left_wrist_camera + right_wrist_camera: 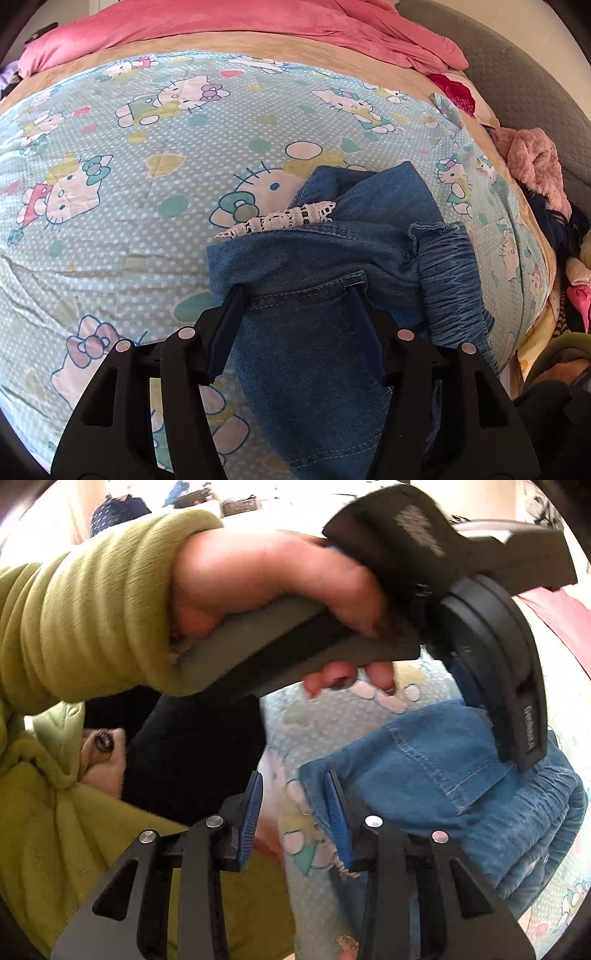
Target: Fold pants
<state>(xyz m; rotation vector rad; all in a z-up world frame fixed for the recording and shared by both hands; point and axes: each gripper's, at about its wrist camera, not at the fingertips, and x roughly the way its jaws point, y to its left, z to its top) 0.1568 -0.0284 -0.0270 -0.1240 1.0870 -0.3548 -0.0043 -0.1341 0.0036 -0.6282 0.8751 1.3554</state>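
Small blue denim pants (332, 266) with a white lace trim (280, 221) and a gathered waistband (450, 277) lie bunched on the bed sheet. My left gripper (295, 291) is open, its fingers straddling the denim from above. In the right wrist view my right gripper (293, 779) is open and empty, its right finger at the left edge of the pants (443, 768). The left hand and its gripper body (480, 627) hover over the pants there.
The light blue cartoon-cat sheet (129, 155) covers the bed. A pink blanket (258, 22) lies at the far edge. A pink fuzzy garment (535, 162) and other clothes are piled at the right. The person's green sleeve (85, 609) fills the left.
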